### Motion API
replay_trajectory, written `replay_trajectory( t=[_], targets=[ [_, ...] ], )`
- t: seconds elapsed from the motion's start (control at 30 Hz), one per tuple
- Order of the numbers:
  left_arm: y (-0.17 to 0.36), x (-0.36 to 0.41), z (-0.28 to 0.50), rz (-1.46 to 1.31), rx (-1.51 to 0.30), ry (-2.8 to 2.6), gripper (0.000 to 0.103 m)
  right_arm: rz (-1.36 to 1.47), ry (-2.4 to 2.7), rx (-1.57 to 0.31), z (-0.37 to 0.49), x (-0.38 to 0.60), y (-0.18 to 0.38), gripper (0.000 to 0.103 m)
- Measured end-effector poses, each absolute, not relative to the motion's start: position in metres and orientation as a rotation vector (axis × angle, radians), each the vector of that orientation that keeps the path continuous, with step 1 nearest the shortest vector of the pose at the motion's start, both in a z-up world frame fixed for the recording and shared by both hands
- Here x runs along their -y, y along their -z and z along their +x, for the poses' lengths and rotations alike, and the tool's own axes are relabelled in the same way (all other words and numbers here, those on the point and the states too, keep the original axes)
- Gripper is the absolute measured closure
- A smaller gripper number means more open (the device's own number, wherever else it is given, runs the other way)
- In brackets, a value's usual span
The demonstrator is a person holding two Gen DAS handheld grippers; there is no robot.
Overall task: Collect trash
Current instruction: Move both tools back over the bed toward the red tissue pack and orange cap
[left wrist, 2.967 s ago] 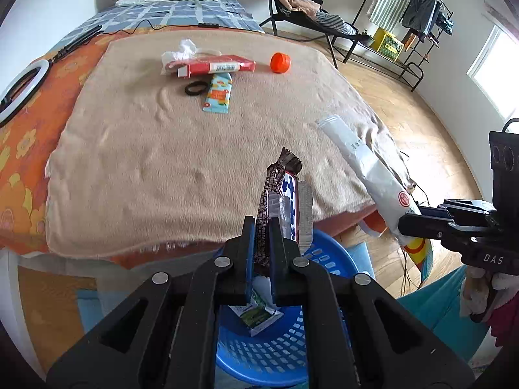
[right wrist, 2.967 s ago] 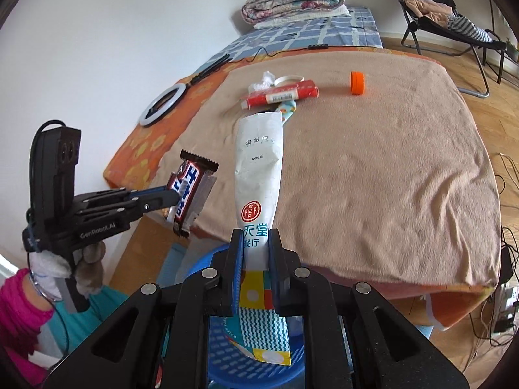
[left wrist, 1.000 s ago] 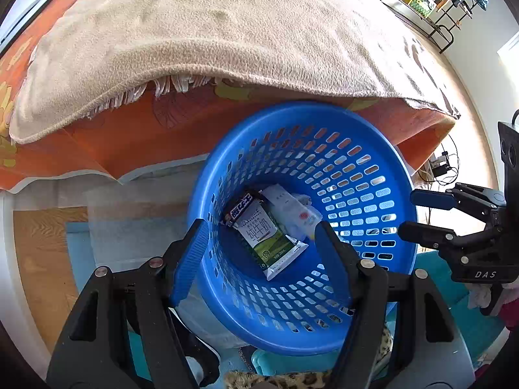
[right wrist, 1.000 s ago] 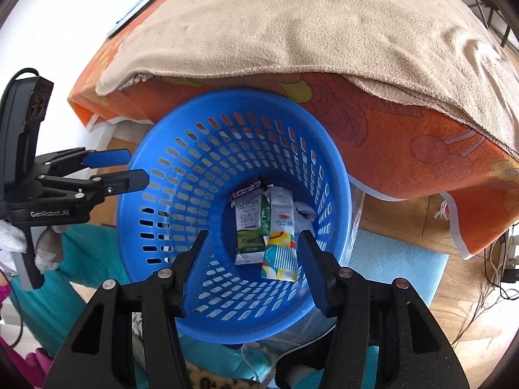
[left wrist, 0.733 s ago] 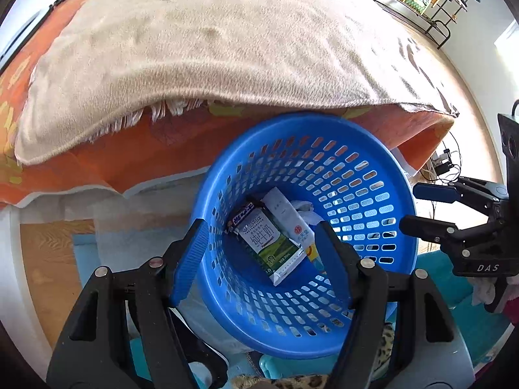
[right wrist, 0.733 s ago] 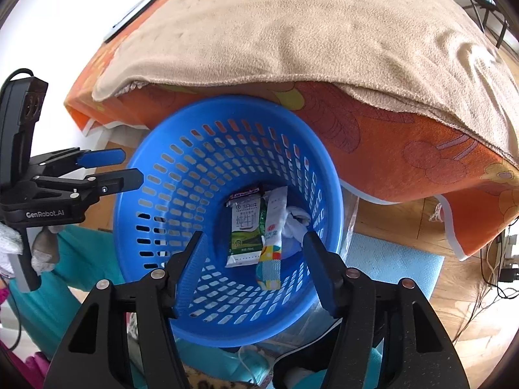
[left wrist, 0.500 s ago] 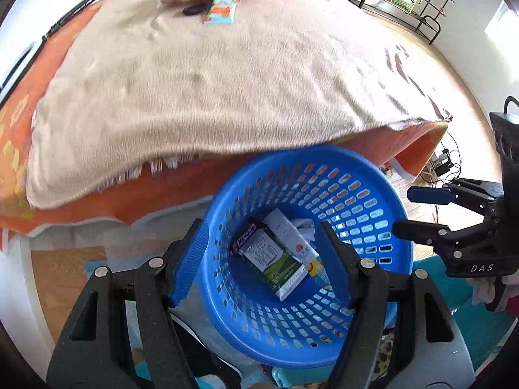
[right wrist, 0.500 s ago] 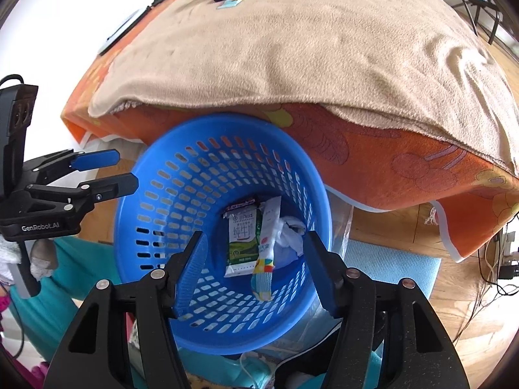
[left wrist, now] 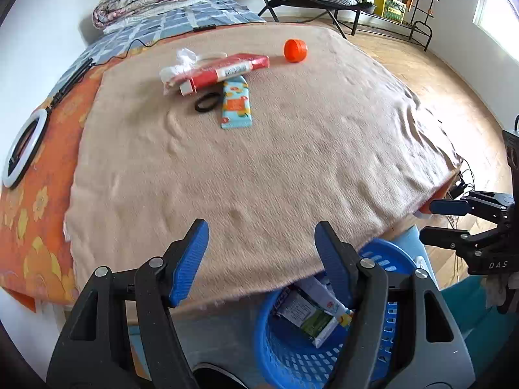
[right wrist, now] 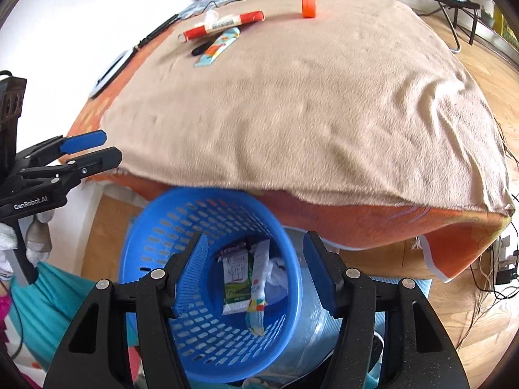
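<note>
Remaining on the beige blanket (left wrist: 275,162) at the bed's far end, listed left to right:

- Crumpled white tissue (left wrist: 176,64): looking very light and soft, likely crushing under any pinch; taking it at the bunched middle is probably best.
- Red-and-white tube (left wrist: 223,69): lying partly across the tissue, seeming light and fairly stiff, probably slick; gripping across its narrow width is advisable.
- Black loop (left wrist: 207,102): lying flat, thin, hard to get under.
- Blue printed wrapper (left wrist: 236,103): lying flat, looking flimsy; pinching an edge is likely needed.
- Orange cap (left wrist: 295,50): sitting apart, rigid, likely rolling.

Blue basket (right wrist: 207,259) is sitting on the floor by the bed edge, holding cartons and wrappers. Left hand-held gripper (left wrist: 261,262) is standing spread and empty; right hand-held gripper (right wrist: 254,272) is likewise spread, empty.
</note>
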State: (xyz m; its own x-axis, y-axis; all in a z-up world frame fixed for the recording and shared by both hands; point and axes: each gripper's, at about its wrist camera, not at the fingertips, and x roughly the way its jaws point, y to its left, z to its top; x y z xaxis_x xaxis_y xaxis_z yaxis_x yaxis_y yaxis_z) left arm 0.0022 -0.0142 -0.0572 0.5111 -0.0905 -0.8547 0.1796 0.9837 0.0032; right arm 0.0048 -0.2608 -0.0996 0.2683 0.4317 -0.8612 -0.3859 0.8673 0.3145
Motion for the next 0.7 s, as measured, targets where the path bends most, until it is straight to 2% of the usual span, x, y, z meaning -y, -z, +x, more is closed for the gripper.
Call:
replay_trajectory(
  t=[0.3, 0.33, 0.37, 0.4, 0.7],
  targets=[
    [0.030, 0.000, 0.068, 0.222, -0.942, 0.112, 0.033, 0.042, -0.491, -1.012, 0.066, 0.255, 0.059, 0.042],
    [0.030, -0.001, 0.076, 0.236, -0.940, 0.110, 0.033, 0.043, -0.488, -0.998, 0.076, 0.255, 0.056, 0.038],
    [0.031, -0.001, 0.084, 0.250, -0.941, 0.107, 0.035, 0.046, -0.484, -0.985, 0.086, 0.254, 0.053, 0.033],
    [0.031, 0.000, 0.092, 0.264, -0.943, 0.104, 0.039, 0.055, -0.476, -0.971, 0.096, 0.254, 0.049, 0.032],
    [0.060, 0.014, 0.151, 0.428, -0.966, 0.098, 0.040, 0.125, -0.419, -0.934, 0.185, 0.243, 0.039, 0.032]
  ],
)
